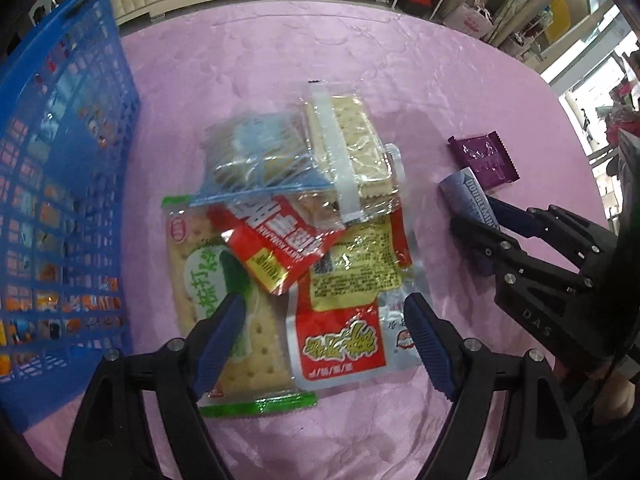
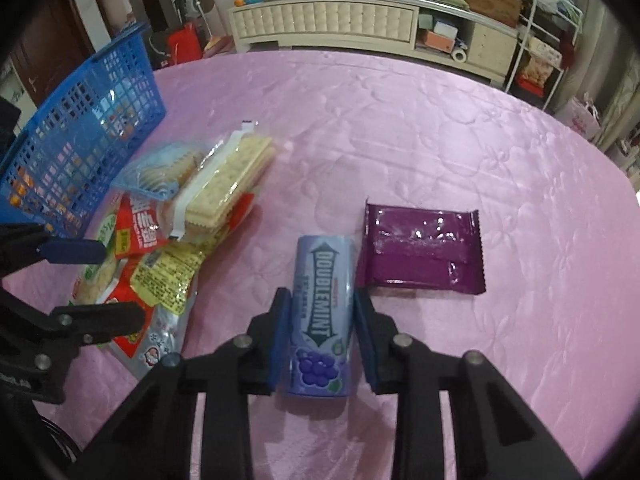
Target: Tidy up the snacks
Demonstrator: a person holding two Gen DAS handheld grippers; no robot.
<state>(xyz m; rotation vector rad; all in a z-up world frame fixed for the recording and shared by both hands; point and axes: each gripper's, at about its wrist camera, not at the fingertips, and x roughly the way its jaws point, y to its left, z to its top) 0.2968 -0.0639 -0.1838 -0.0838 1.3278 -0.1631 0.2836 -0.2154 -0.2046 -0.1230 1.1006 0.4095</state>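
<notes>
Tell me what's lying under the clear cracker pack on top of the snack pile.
Under the cracker pack lie a blue-edged clear packet, a red sachet and a yellow-labelled pouch. Whatever lies deeper in the pile is covered; the basket stands beside it.

The blue basket [image 1: 60, 200] runs off the frame's left edge; its contents stay blurred.
</notes>
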